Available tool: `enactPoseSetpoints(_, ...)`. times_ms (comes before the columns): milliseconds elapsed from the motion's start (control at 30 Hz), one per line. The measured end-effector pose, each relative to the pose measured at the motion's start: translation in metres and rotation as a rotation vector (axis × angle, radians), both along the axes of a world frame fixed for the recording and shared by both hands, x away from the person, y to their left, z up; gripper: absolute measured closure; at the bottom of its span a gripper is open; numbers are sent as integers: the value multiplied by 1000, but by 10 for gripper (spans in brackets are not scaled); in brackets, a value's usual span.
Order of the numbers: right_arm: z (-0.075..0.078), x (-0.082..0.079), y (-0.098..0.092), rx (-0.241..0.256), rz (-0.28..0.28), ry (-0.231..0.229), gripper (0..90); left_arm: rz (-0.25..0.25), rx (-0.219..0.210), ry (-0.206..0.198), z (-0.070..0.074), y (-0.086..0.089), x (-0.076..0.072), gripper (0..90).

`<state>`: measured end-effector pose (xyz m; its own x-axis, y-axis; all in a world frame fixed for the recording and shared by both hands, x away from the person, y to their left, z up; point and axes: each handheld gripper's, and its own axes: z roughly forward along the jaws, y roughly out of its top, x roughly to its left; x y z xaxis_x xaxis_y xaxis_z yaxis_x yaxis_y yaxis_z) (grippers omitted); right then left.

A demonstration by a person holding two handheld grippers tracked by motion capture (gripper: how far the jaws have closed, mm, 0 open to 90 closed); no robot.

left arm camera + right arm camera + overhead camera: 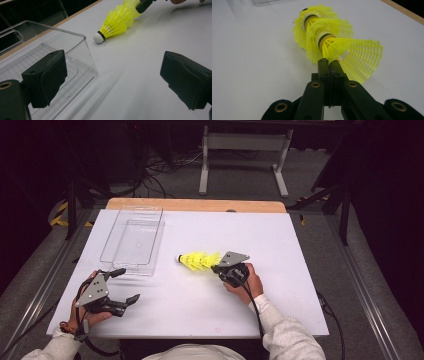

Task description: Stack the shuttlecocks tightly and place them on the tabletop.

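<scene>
Yellow plastic shuttlecocks (pixel 197 261), nested into one stack, lie on the white desk (pixel 280 240) just beside the clear plastic bin (pixel 134 240) — white cork tip pointing toward it. My right hand-held gripper (pixel 218 268) has its jaws pressed together on the skirt rim of the rearmost shuttlecock. My left hand-held gripper (pixel 123 286) sits near the bin's near corner — jaws spread wide apart, nothing between them.

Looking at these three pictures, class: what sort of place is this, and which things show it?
Probably a lab or recording workspace, not a home: a white-covered table on grey carpet, cables on the floor behind, and a person's hand-held grippers, right gripper pinching stacked yellow shuttlecocks.
</scene>
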<state>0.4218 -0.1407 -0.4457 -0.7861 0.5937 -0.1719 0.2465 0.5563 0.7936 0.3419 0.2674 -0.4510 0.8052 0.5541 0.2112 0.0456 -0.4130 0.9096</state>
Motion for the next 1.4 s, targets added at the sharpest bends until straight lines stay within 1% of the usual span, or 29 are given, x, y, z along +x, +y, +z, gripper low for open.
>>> enactPoseSetpoints(100,1,1,3,-3,10,-9,900,-1,0,-1,0,0,0,81)
enactPoseSetpoints(267,-1,4,7,-2,19,-5,900,-3,-1,-1,0,1,0,82)
enactPoseSetpoints(367,-4,7,10,12,34,0,894,-3,0,-1,0,0,0,82)
enactPoseSetpoints(533,-7,11,13,7,44,2,877,-3,-1,-1,0,1,0,81)
enactPoseSetpoints(667,-10,13,13,3,39,14,826,-5,2,-3,0,0,0,82)
enactPoseSetpoints(700,-10,13,13,3,41,16,814,-5,-5,1,0,0,0,81)
enactPoseSetpoints(800,-12,13,13,-6,38,26,719,-5,-5,1,0,0,-1,82)
enactPoseSetpoints(833,-12,13,13,-6,38,26,719,-5,0,-1,0,1,-1,82)
enactPoseSetpoints(867,-12,13,13,-8,36,25,699,-5,0,-2,1,1,-1,82)
enactPoseSetpoints(900,-11,13,12,-3,33,27,649,-5,3,-5,1,1,-1,82)
enactPoseSetpoints(1033,-8,11,8,10,27,28,615,-5,-2,-5,1,1,-1,81)
enactPoseSetpoints(1100,-6,10,5,17,25,25,614,-4,-4,-7,1,2,-1,81)
enactPoseSetpoints(1233,-2,6,2,22,29,9,605,-4,2,-6,1,1,-1,82)
enactPoseSetpoints(1400,3,1,0,9,37,-10,597,-3,1,-7,1,1,-1,82)
